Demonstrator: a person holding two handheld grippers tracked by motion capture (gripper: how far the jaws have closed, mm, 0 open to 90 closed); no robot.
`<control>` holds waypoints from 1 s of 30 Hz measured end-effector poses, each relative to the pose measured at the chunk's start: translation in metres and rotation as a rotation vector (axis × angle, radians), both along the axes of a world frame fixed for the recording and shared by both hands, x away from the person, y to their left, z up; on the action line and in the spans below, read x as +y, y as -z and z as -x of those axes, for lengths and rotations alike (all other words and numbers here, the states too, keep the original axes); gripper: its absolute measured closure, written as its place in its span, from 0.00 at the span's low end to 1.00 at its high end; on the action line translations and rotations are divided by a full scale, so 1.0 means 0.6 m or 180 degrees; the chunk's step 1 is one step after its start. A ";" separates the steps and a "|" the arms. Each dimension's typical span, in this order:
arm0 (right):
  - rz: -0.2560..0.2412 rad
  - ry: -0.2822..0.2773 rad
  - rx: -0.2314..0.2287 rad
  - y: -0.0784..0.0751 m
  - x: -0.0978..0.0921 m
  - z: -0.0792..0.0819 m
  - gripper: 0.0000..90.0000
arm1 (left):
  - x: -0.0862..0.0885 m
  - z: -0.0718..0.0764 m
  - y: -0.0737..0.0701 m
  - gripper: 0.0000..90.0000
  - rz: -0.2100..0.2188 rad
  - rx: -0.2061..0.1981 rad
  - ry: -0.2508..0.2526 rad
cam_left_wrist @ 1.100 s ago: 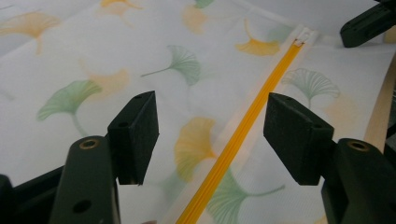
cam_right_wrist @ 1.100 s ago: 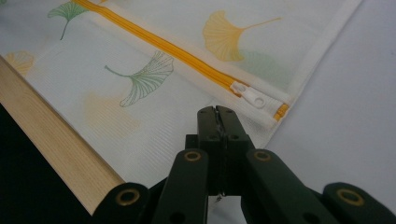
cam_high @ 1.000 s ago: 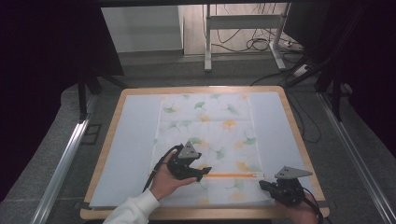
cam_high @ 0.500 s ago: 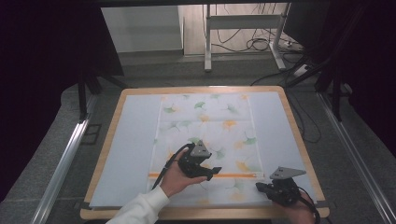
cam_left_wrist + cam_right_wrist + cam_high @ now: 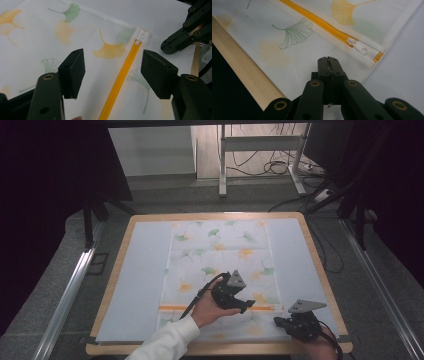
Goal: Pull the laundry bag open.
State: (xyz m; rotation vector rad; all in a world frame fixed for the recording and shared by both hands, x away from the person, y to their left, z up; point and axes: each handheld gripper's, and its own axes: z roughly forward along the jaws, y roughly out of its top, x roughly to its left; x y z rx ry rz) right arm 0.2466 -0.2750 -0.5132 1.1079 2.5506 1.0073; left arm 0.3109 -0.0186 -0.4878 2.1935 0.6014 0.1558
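A white mesh bag printed with ginkgo leaves lies flat on the table. An orange zipper runs across its near end. My left gripper hovers over the zipper with its jaws open. In the left gripper view the zipper passes between the open jaws of the left gripper, and its white pull lies at the far end. My right gripper sits at the bag's near right corner. Seen from the right gripper, its jaws are shut low over the cloth, just short of the pull. I cannot tell if cloth is pinched.
The bag rests on a white mat that covers a table with a wooden rim. The rim runs close beside the right gripper. Beyond the table are a metal stand and floor cables.
My left gripper has moved right along the zipper, toward the right gripper. The right gripper has barely shifted.
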 end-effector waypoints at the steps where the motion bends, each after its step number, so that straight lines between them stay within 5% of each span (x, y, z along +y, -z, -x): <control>1: -0.0002 0.0002 0.0000 0.000 0.000 0.000 0.99 | -0.005 -0.001 0.000 0.40 -0.0007 -0.0004 0.0009; 18: 0.0050 -0.0014 0.0052 0.003 0.001 -0.002 0.99 | -0.078 -0.020 0.013 0.44 -0.0074 -0.0007 0.0212; 30: 0.0025 -0.0067 0.0059 0.004 0.000 -0.003 0.99 | -0.129 -0.024 0.032 0.51 -0.0329 -0.0056 0.0426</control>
